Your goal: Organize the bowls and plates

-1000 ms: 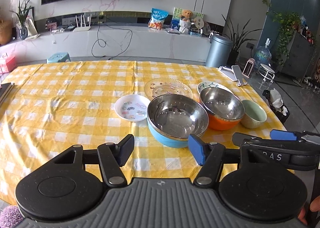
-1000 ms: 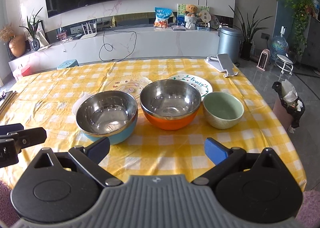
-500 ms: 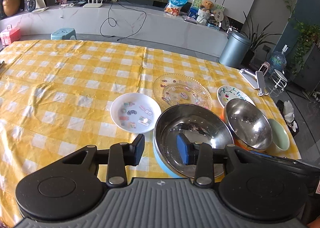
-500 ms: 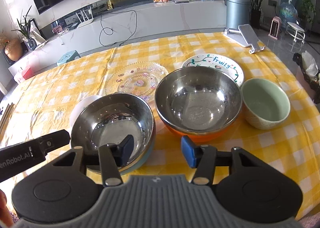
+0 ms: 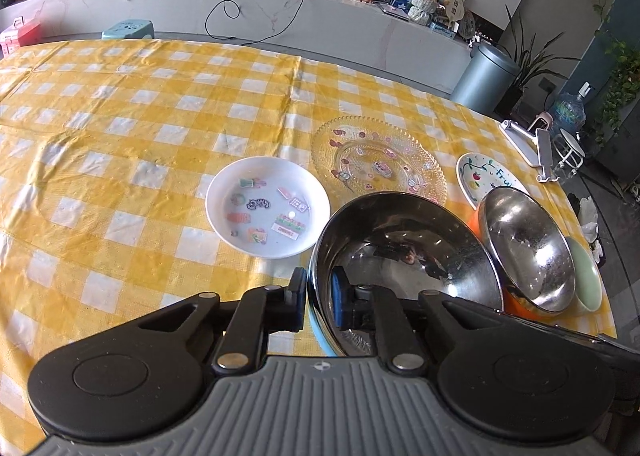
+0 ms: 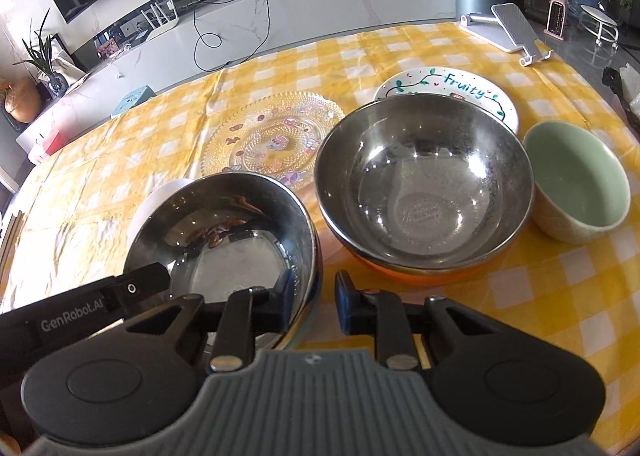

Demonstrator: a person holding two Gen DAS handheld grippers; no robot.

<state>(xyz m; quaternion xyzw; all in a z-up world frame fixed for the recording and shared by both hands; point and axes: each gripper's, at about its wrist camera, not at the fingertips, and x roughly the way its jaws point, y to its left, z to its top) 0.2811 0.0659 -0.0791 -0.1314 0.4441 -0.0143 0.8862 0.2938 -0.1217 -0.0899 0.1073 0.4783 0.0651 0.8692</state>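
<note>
A steel bowl with a blue outside (image 5: 404, 256) (image 6: 224, 232) sits at the table's near edge. My left gripper (image 5: 319, 302) is shut on its near-left rim, one finger inside and one outside. My right gripper (image 6: 313, 306) straddles its near-right rim with a small gap still showing. To the right stand a steel bowl with an orange outside (image 6: 424, 188) (image 5: 528, 248) and a green ceramic bowl (image 6: 580, 180). A small white sticker plate (image 5: 267, 207), a clear glass plate (image 5: 378, 162) (image 6: 272, 136) and a white "Fruity" plate (image 6: 448, 90) lie behind.
The table carries a yellow checked cloth (image 5: 120, 128). A white phone stand (image 6: 508, 30) sits at the far right corner. The table edge runs close on the right, with a grey bin (image 5: 484, 74) and floor items beyond.
Both grippers moved forward and down to the blue bowl and narrowed. The left one closed on its rim; the right one came astride the opposite rim.
</note>
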